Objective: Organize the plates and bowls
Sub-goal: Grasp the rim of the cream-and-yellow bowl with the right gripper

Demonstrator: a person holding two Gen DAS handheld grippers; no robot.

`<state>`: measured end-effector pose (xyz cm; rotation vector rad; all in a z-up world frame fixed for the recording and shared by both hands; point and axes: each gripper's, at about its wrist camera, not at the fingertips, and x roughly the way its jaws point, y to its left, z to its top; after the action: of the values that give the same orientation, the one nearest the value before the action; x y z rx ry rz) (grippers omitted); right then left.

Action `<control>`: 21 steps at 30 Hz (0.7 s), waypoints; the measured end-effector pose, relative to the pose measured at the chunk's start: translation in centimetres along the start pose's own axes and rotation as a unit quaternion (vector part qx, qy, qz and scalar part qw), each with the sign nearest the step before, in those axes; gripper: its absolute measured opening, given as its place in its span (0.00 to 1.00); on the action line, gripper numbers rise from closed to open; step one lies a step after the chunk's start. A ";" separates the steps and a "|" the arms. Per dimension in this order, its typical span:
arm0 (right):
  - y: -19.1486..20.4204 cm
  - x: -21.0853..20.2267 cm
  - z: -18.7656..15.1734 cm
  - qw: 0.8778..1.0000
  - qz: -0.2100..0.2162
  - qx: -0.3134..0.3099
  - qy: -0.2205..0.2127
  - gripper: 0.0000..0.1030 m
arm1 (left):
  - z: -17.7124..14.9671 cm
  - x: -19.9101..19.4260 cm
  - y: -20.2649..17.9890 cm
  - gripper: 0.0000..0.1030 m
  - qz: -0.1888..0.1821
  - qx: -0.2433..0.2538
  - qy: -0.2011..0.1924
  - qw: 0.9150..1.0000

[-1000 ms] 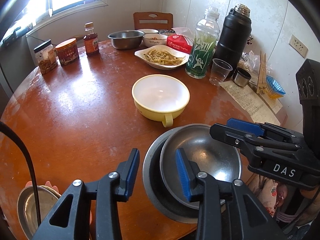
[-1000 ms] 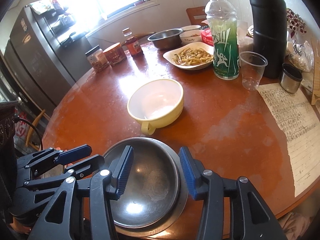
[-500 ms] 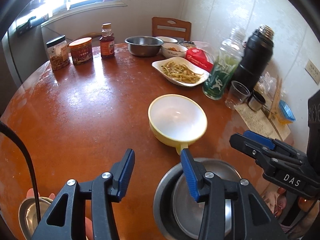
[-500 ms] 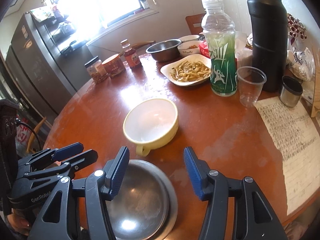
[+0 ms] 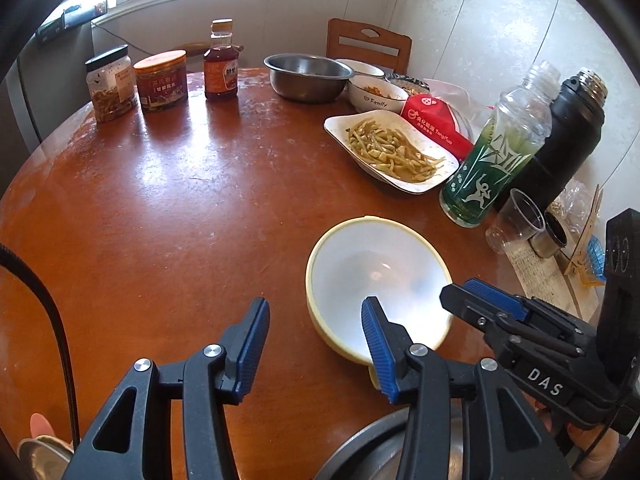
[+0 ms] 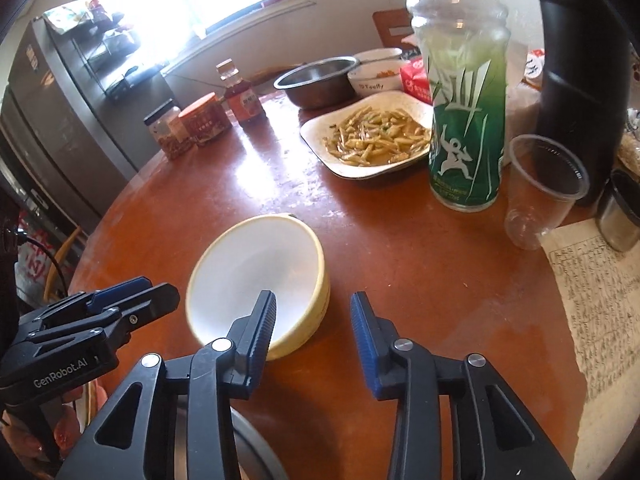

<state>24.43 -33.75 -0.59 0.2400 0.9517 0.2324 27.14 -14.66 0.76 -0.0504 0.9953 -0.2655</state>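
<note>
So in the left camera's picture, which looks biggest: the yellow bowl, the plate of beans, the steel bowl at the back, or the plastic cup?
1. Yellow bowl, though it sits nearest the camera.
2. Plate of beans.
3. Steel bowl, farthest back, so its true size is unsure.
4. Plastic cup.

The yellow bowl (image 5: 376, 280) stands upright on the round table, empty, its inside white and its outer wall pale yellow; a small handle seems to jut from its near side, though it is mostly hidden. At about one o'clock from it lies a white plate of bean strips (image 5: 394, 152). Farther off, near twelve o'clock, sits a steel bowl (image 5: 306, 76). At six o'clock, stacked metal dishes (image 5: 360, 456) show only a rim.
</note>
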 end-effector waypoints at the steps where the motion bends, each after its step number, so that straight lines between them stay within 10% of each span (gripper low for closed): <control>1: -0.1 0.6 0.1 1.000 -0.002 0.000 0.006 0.35 | 0.1 0.4 0.0 0.46 0.000 -0.002 0.005 1.000; 9: 0.4 2.5 0.3 1.000 0.005 -0.021 0.016 0.23 | 0.2 3.0 -0.3 0.19 -0.009 0.002 0.031 0.999; 21: 1.8 -0.8 0.8 0.999 0.006 -0.034 -0.027 0.23 | 0.0 -1.9 -0.6 0.19 -0.019 0.004 -0.030 0.999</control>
<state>24.46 -32.40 1.03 0.1891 0.8875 0.2676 26.08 -14.80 2.43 -0.0694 0.9350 -0.3019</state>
